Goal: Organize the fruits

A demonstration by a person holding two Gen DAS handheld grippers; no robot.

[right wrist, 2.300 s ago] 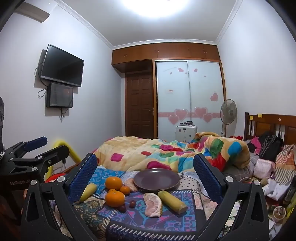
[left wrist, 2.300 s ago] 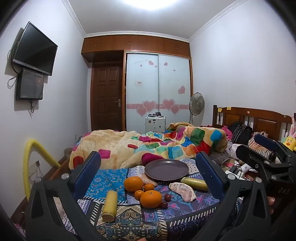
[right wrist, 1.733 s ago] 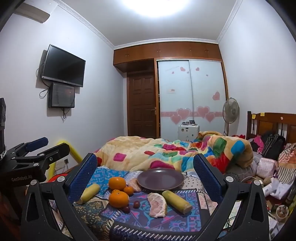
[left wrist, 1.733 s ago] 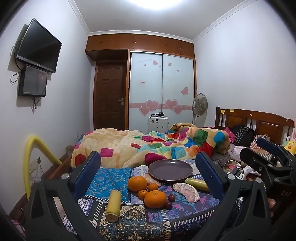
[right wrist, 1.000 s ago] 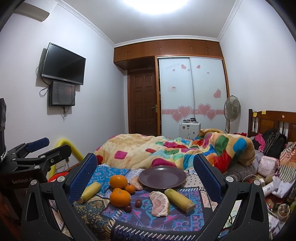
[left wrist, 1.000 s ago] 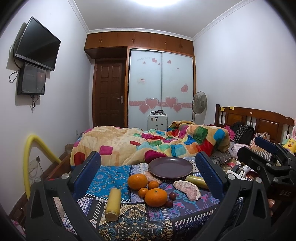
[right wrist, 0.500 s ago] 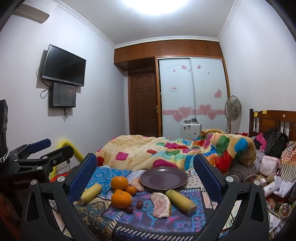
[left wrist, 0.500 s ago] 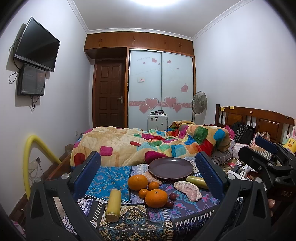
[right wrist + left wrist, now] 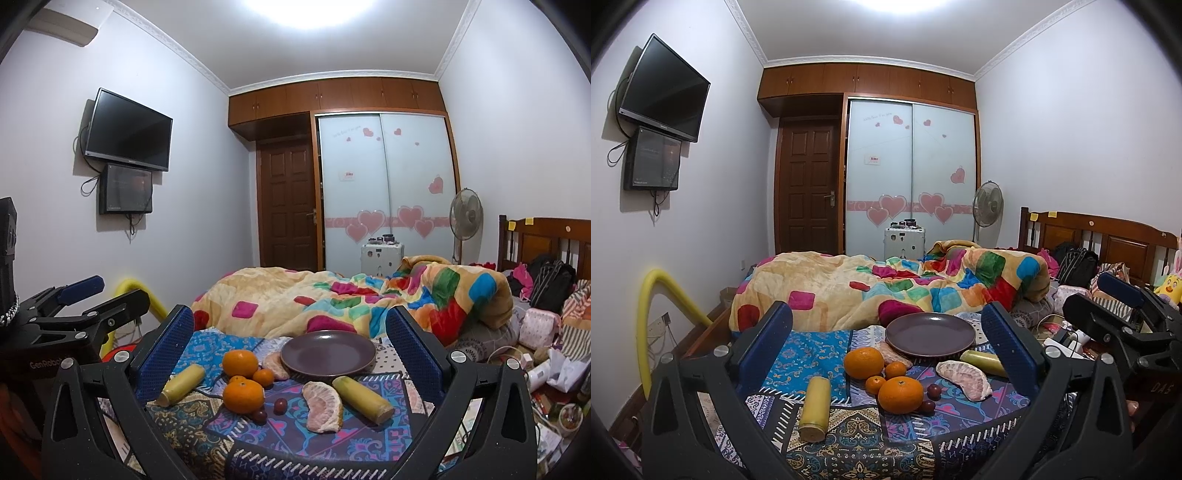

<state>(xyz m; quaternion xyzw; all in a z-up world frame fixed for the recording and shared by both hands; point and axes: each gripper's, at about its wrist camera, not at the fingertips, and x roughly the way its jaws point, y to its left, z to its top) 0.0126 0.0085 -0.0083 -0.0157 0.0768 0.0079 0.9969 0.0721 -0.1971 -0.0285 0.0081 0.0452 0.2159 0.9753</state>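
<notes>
An empty dark plate (image 9: 930, 334) (image 9: 328, 351) rests on a patterned cloth (image 9: 812, 352) at the foot of a bed. In front of it lie two large oranges (image 9: 900, 394) (image 9: 243, 396), small mandarins (image 9: 875, 384), two dark grapes (image 9: 280, 405), peeled pomelo pieces (image 9: 964, 373) (image 9: 323, 405) and two yellow cane pieces (image 9: 815, 408) (image 9: 363, 398). My left gripper (image 9: 886, 350) is open above the near edge of the spread, holding nothing. Likewise empty and open, my right gripper (image 9: 290, 347) hangs beside it, each showing in the other's view.
A colourful quilt (image 9: 886, 284) lies bunched behind the plate. Bags, cables and clutter (image 9: 546, 332) fill the right side by the wooden headboard. A yellow tube (image 9: 646, 314) curves at the left wall. A fan (image 9: 465, 218), wardrobe and door stand at the back.
Both views have drifted slightly over the frames, with the fruit spread shifting a little in frame. Both grippers stay open; nothing on the cloth has moved.
</notes>
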